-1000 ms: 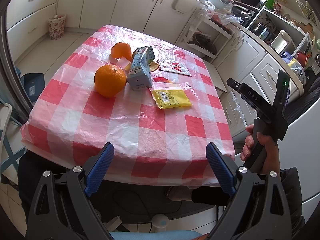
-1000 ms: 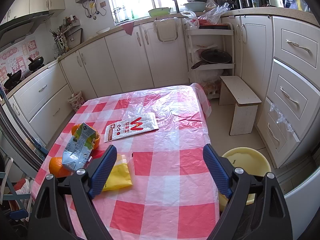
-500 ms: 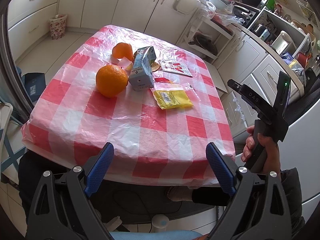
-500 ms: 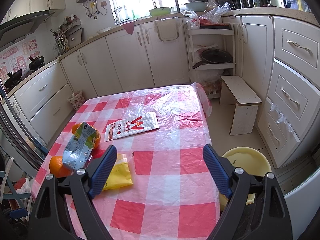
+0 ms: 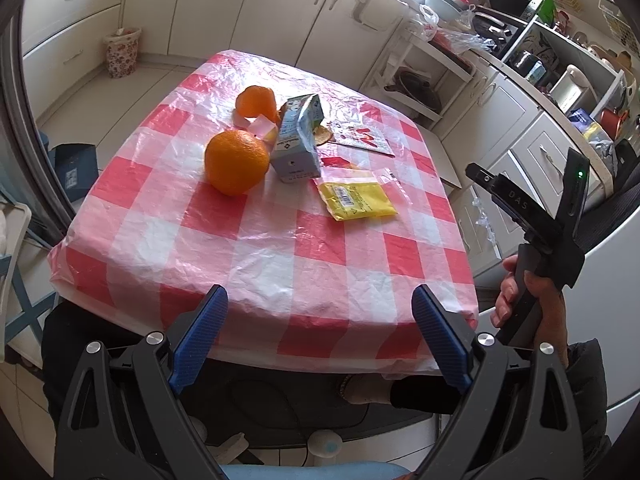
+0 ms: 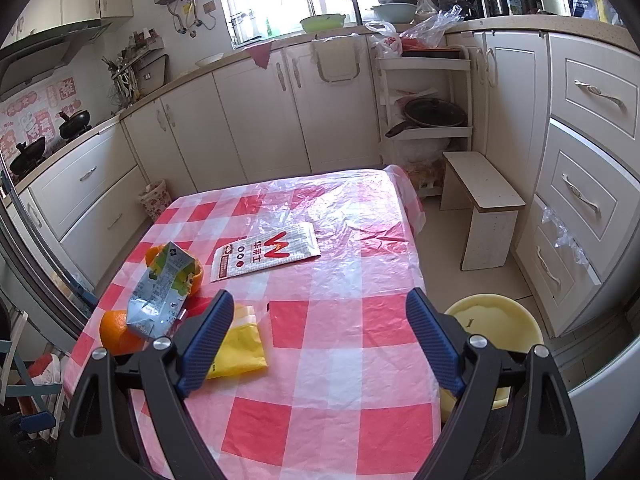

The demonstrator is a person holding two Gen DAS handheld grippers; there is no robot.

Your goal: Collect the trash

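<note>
On the red-checked table [image 5: 256, 248] lie a crushed milk carton [image 5: 298, 142], a yellow wrapper [image 5: 358, 200], a white paper bag with a red W [image 5: 360, 138] and orange peel [image 5: 256, 100]. In the right wrist view the carton [image 6: 160, 292], the wrapper [image 6: 240, 348] and the paper bag [image 6: 266, 254] show too. My left gripper [image 5: 320, 332] is open and empty, at the table's near edge. My right gripper [image 6: 320, 332] is open and empty above the table, beside the wrapper; its body shows at the right in the left wrist view [image 5: 532, 216].
A whole orange [image 5: 236, 162] sits beside the carton. A yellow bucket [image 6: 492, 328] stands on the floor right of the table. A small wooden stool [image 6: 480, 196] and a floral bin [image 5: 122, 52] stand on the floor. Cabinets surround the table.
Both grippers stay open and almost still. The left wrist view has shifted very slightly towards the table.
</note>
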